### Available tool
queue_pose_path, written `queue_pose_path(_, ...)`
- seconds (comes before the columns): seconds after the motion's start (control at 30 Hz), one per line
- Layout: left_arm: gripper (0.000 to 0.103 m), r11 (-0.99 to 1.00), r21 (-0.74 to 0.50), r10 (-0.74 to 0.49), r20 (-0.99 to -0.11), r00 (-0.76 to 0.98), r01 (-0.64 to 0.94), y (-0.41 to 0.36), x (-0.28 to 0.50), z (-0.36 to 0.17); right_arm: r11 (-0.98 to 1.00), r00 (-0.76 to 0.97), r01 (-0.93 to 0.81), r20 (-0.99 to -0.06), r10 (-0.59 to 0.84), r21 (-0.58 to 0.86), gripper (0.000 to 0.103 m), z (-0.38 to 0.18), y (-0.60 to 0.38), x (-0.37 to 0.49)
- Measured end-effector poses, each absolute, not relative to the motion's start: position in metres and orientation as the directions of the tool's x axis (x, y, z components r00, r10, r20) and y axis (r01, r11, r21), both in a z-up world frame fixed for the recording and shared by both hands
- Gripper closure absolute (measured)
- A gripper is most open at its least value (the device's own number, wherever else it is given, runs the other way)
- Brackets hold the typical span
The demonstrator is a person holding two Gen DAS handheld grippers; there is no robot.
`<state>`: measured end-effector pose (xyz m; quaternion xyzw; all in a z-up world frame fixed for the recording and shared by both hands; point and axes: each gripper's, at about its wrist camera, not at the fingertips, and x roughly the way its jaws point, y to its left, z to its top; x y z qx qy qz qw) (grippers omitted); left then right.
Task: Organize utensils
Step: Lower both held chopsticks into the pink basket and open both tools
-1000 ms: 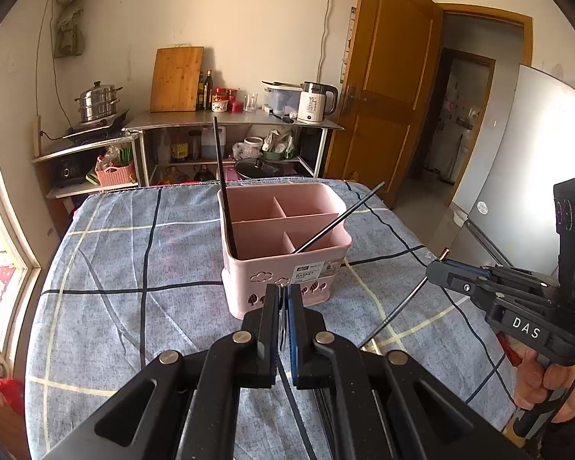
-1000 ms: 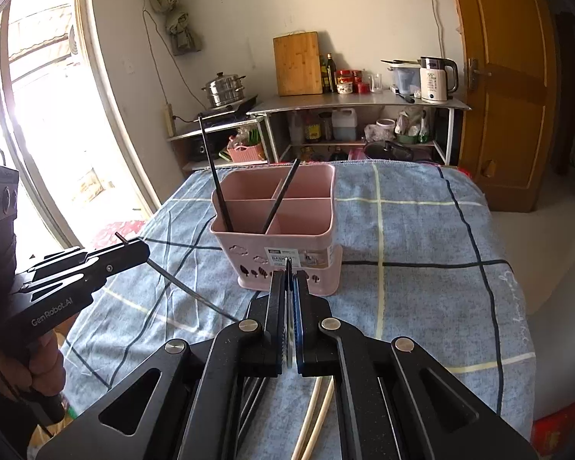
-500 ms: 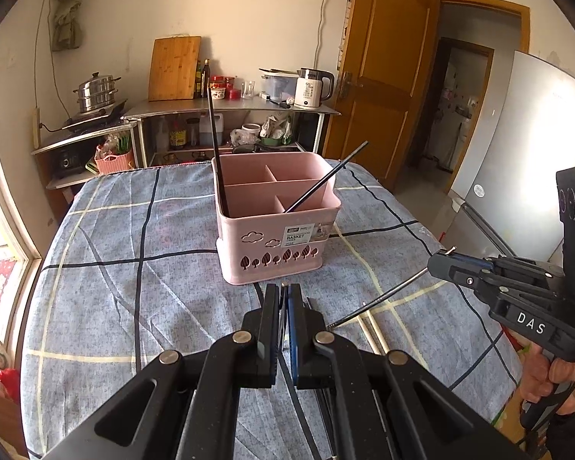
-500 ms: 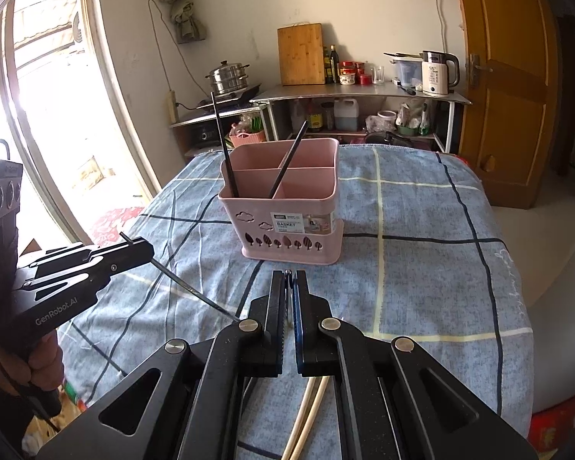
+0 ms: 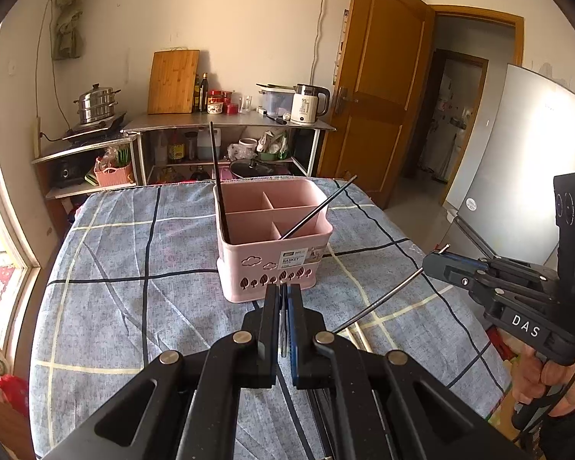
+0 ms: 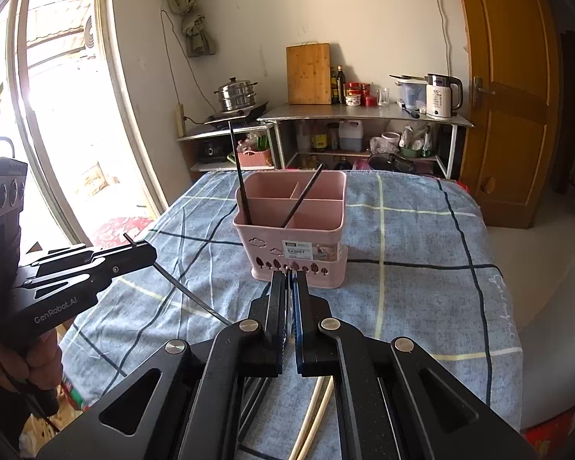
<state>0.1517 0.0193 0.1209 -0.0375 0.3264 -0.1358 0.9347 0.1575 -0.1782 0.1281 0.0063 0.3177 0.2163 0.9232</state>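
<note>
Left wrist: pink basket (image 5: 274,257) sits farther away.

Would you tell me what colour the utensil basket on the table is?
The basket is pale pink, with tree-shaped cutouts along its base; it shows best in the right wrist view.

Basket (image 5: 274,253) sitting mid-table (image 5: 134,306), two chopsticks (image 5: 219,184) standing in it; shelf (image 5: 230,122) behind, door (image 5: 379,88) standing right.
</note>
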Motion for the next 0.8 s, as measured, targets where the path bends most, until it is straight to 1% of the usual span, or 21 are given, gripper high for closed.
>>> queue_pose_path(0.17, 0.099, 0.962, -0.153, -0.271, -0.578, 0.770, 0.224, 0.026, 0.163, 0.139, 0.901, 0.716, -0.408, -0.562, 0.414, 0.145, 0.100, 0.140, -0.169, 0.169)
queue_pose_path(0.43, 0.099, 0.970, -0.133, -0.241, -0.528, 0.814, 0.201, 0.040, 0.193, 0.176, 0.895, 0.756, -0.418, -0.487, 0.437, 0.155, 0.100, 0.175, -0.156, 0.191)
queue_pose_path(0.6, 0.099, 0.971, -0.143, -0.237, -0.497, 0.835, 0.190, 0.047, 0.214, 0.197, 0.894, 0.778, -0.420, -0.444, 0.444, 0.158, 0.100, 0.193, -0.151, 0.207)
queue_pose_path(0.8, 0.099, 0.972, -0.140, -0.233, -0.483, 0.844, 0.189, 0.044, 0.240, 0.200, 0.898, 0.783, -0.413, -0.446, 0.434, 0.150, 0.100, 0.190, -0.140, 0.227)
